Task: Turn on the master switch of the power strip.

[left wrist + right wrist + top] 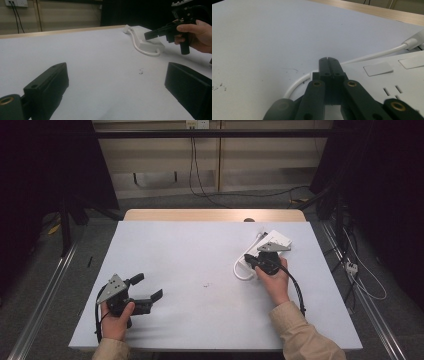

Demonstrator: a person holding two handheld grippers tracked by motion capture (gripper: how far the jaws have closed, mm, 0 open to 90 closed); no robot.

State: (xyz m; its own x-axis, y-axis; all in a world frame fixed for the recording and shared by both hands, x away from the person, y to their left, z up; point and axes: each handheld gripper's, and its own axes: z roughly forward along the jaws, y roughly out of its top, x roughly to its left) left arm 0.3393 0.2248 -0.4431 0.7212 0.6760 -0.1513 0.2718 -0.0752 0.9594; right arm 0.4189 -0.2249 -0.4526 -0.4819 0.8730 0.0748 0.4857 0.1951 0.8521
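Hovering over the white power strip at the table's far right, the right gripper has its jaws pressed fully together, nothing between them, tips just over the strip's edge by its white cable. Probably poking a switch, though contact is hard to tell. Come down square and slow. Left gripper rests near-left, jaws wide apart, empty.
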